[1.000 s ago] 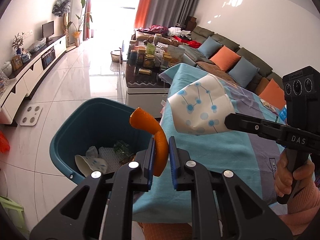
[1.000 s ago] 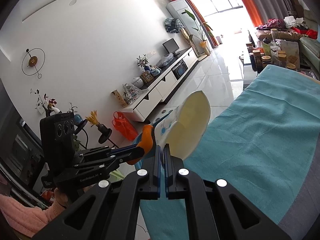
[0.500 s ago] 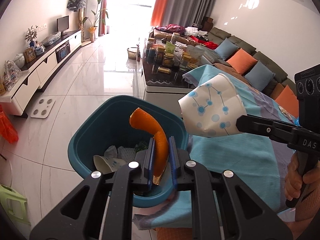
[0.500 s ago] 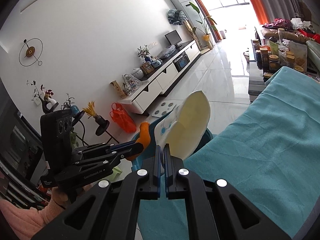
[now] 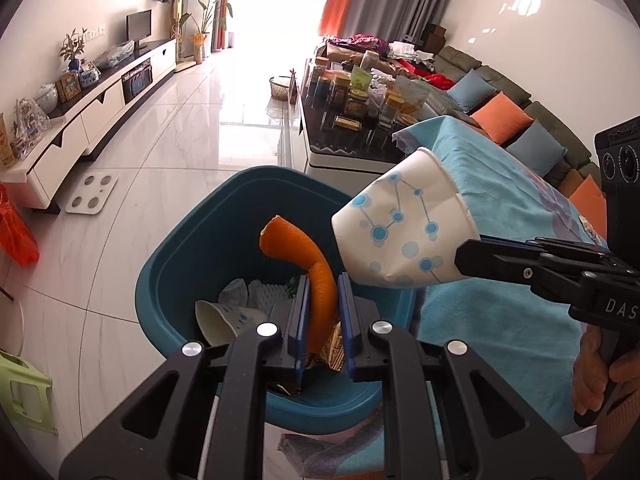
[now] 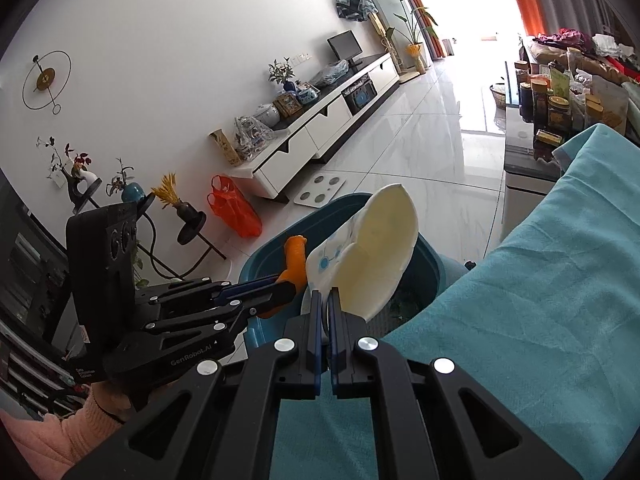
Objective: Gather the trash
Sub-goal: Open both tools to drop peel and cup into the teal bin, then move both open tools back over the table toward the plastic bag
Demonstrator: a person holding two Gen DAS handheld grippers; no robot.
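Left gripper, lower centre of its view: tilted downward, my jaws pinching the orange peel upright over the teal bin. Right gripper, lower centre of its view: angled down, jaws nipping the rim of a flattened paper cup above the bin's edge. Beyond, upper right: blue tablecloth.

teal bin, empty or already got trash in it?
Not empty. The teal bin already holds a paper cup, crumpled white scraps and a wrapper.
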